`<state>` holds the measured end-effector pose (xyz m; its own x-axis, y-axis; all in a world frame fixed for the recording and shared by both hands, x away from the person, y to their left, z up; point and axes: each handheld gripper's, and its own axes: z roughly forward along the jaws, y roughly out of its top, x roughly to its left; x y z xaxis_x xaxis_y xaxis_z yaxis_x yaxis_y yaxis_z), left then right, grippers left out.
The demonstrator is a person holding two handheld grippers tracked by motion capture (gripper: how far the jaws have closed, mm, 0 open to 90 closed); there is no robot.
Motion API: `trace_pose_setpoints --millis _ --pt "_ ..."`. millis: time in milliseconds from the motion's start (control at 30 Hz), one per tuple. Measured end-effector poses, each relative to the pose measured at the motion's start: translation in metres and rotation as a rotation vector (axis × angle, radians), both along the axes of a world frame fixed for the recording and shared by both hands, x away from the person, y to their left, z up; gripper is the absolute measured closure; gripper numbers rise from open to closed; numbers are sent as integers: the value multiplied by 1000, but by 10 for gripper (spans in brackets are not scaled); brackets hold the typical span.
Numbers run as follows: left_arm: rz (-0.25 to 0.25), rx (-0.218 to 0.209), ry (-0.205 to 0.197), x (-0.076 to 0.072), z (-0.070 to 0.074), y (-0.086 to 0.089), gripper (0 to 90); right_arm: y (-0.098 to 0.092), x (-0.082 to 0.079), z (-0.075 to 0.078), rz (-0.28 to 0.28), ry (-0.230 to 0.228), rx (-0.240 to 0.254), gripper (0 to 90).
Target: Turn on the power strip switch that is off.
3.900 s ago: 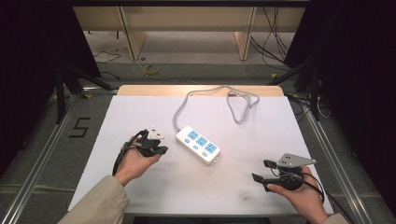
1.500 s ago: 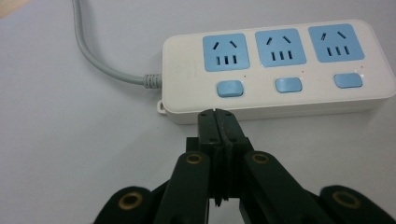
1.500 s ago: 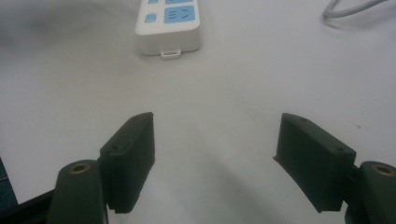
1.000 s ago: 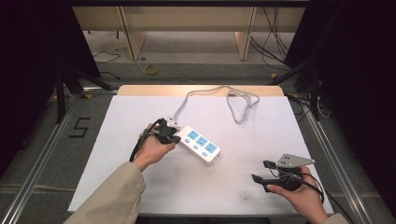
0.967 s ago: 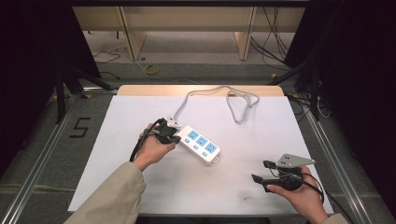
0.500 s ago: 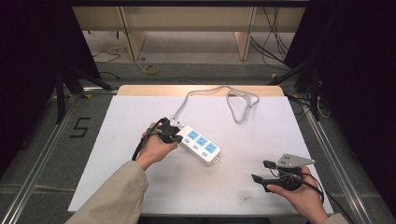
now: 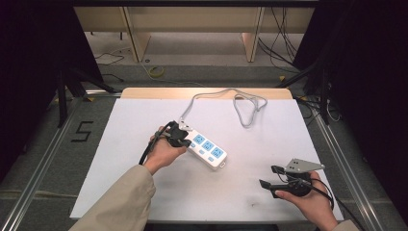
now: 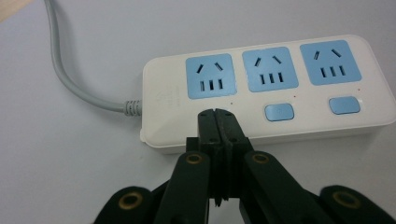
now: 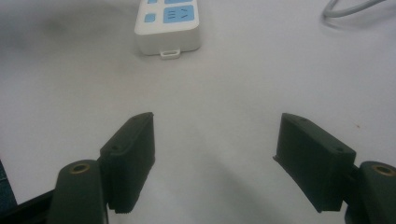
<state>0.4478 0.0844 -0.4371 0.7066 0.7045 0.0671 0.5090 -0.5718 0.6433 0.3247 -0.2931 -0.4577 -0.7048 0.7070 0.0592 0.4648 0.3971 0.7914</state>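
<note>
Left gripper: jaws pressed together, tips on the cord end of the white power strip (three blue sockets, blue switches beside them), which lies mid-surface with its grey cable looped behind. Right gripper: jaws wide apart, nothing between, well apart from the strip.

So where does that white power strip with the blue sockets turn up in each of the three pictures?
High view: the power strip lies mid-table, slanting down to the right, its near end by the left gripper.
Left gripper view: it runs across the upper middle, just beyond the shut jaws.
Right gripper view: one end of it sits at the top, left of centre, far past the open jaws.
Shared landmark: its grey cable.
</note>
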Motion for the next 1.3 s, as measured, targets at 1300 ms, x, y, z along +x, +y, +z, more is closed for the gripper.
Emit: trace_pose_setpoints --millis 1300 --pt "-13 23 10 16 -8 -18 898 0 0 -1 2 2 2 285"
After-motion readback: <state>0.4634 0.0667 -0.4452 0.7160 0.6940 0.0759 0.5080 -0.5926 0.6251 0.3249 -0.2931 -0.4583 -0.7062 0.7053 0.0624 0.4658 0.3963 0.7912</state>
